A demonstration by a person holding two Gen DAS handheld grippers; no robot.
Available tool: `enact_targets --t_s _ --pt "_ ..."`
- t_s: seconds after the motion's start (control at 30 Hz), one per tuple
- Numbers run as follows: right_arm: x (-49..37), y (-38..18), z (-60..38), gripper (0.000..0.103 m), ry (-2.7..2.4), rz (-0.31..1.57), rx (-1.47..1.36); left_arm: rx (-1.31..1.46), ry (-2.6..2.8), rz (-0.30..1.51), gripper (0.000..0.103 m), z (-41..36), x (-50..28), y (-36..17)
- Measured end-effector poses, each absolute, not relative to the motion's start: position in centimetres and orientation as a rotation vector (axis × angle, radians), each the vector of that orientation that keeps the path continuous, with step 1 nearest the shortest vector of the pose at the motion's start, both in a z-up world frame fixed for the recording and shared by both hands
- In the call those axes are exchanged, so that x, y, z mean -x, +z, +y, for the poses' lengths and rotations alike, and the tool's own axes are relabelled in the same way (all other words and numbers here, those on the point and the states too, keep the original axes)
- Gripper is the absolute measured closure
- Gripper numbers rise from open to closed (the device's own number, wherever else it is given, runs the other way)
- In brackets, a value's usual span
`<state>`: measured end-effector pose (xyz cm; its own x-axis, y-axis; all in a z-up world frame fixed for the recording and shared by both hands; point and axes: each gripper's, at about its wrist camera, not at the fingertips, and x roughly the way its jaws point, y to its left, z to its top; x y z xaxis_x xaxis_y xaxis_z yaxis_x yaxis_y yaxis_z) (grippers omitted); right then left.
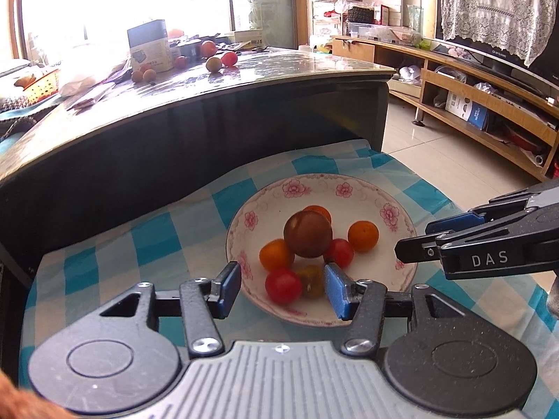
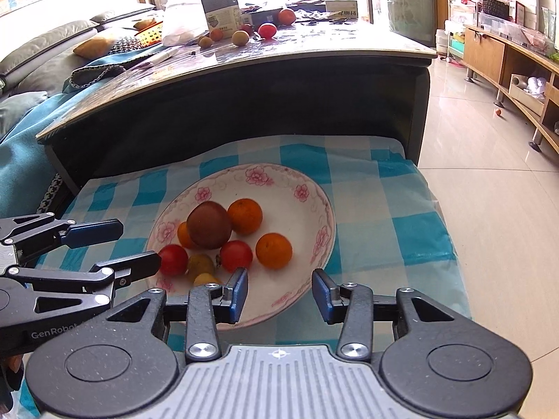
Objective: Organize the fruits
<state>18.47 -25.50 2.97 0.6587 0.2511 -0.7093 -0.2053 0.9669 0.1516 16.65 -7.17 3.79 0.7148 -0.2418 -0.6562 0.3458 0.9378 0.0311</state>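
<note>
Though mixed, fruits [image 1: 307, 234] heaped together

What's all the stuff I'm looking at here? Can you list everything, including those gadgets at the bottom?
plate: 1, white with pink flowers, on the checked cloth
brown fruit: 1, dark brown, piled on the others mid-plate
oranges: 3, orange, around the brown fruit
tomatoes: 2, red, near side of the plate
yellowish fruit: about 2, partly hidden, near rim
checked cloth: 1, blue and white, under the plate
table: 1, dark with glossy top, behind the cloth
loose fruit: several, red, orange and tan, on the table
box: 1, grey and white, on the table
left tongs: 1, black with blue pads, open over the plate's near rim
right tongs: 1, same, open over the near rim
</note>
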Motion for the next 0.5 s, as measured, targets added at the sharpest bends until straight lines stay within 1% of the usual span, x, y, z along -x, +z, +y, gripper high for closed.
enact_targets --t_s 0.2,0.27,0.4,0.5 --pt "-16.5 2.9 -24.9 0.066 0.263 0.825 -0.065 -0.122 -0.313 0.723 0.041 -6.4 -14.5 3.6" --pt "-15.8 2.9 -24.8 0.066 0.264 0.83 -0.073 -0.107 -0.306 0.727 0.036 -6.1 -13.7 3.5" --pt "-14.3 2.7 -24.3 0.066 0.26 0.838 -0.079 -0.103 -0.29 0.729 0.035 -5.9 -12.5 3.4" --pt "-13.3 2.5 -24.1 0.066 0.253 0.848 -0.095 -0.092 -0.271 0.728 0.031 -5.7 -11.7 3.3"
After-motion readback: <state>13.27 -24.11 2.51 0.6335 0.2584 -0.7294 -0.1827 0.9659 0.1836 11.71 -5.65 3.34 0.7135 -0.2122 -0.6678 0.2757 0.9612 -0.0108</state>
